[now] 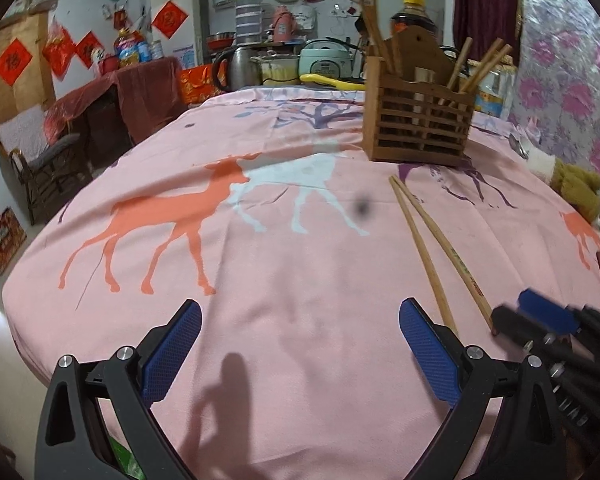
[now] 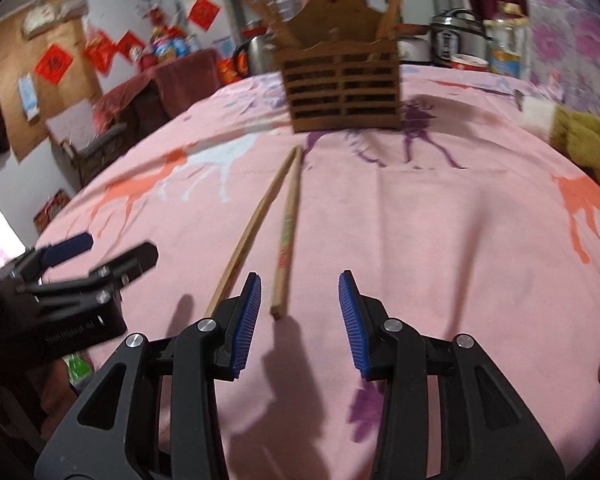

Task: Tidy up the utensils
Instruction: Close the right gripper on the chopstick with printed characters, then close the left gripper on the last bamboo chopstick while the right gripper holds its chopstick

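Observation:
Two wooden chopsticks (image 1: 440, 252) lie on the pink deer-print tablecloth (image 1: 260, 280), tips meeting toward a slatted wooden utensil holder (image 1: 416, 120) that has several chopsticks standing in it. My left gripper (image 1: 300, 320) is open and empty, left of the chopsticks' near ends. In the right wrist view the chopsticks (image 2: 276, 216) run from the holder (image 2: 342, 88) toward my right gripper (image 2: 300, 292), which is open and empty with the right chopstick's near end just ahead of its left pad. The left gripper (image 2: 84, 260) shows at the left there.
A kettle (image 1: 240, 66), rice cooker (image 1: 326, 62) and sauce bottle (image 1: 414, 16) stand behind the holder. A brown plush toy (image 1: 576, 188) and a spoon (image 1: 518, 146) lie at the right edge by the floral wall. A chair (image 1: 48, 168) stands left of the table.

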